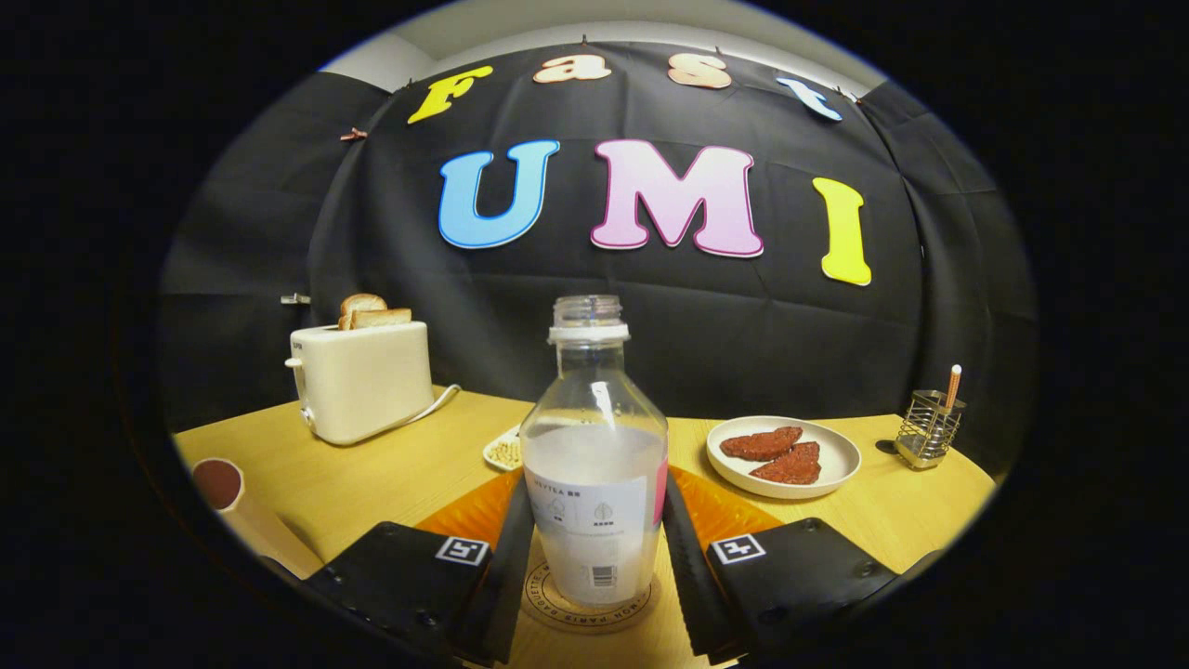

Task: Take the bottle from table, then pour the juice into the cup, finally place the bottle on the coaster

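Bottle (594, 465): uncapped, upright on coaster (587, 602), lower centre | Gripper (594, 567): jaws flank bottle closely; contact cannot be told | Cup (243, 513): lower left on tabletop (372, 483)

Clear bottle (594, 465) of whitish juice — cream toaster (360, 381), white plate (783, 455) — tan table (372, 474).

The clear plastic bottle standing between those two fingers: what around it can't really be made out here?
- Clear plastic bottle in the gripper: whether the fingers press it or flank it; the label print is too small.
- Round cork coaster: middle hidden under the bottle.
- Small white dish: partly hidden behind the bottle.
- Tan paper cup: its base runs out of the gripper view.
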A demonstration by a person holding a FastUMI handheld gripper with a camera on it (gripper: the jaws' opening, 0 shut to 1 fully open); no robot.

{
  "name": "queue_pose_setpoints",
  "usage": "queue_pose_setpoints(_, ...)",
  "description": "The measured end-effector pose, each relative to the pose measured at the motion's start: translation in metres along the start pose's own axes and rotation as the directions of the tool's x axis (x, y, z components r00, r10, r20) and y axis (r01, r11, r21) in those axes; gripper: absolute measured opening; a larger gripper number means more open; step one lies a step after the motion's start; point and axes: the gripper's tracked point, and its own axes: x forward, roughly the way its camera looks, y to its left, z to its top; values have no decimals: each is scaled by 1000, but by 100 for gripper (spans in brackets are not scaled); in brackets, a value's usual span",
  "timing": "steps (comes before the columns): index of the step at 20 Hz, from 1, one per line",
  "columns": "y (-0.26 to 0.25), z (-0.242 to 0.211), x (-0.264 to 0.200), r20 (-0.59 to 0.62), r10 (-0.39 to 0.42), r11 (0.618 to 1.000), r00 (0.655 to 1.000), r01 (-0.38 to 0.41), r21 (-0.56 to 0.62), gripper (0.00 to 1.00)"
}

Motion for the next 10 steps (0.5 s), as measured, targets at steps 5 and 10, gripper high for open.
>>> queue_pose_setpoints(5,2,1,-3,-11,8,999,1000,-7,43,78)
queue_pose_setpoints(10,3,-12,-8,-65,15,999,998,-11,53,92)
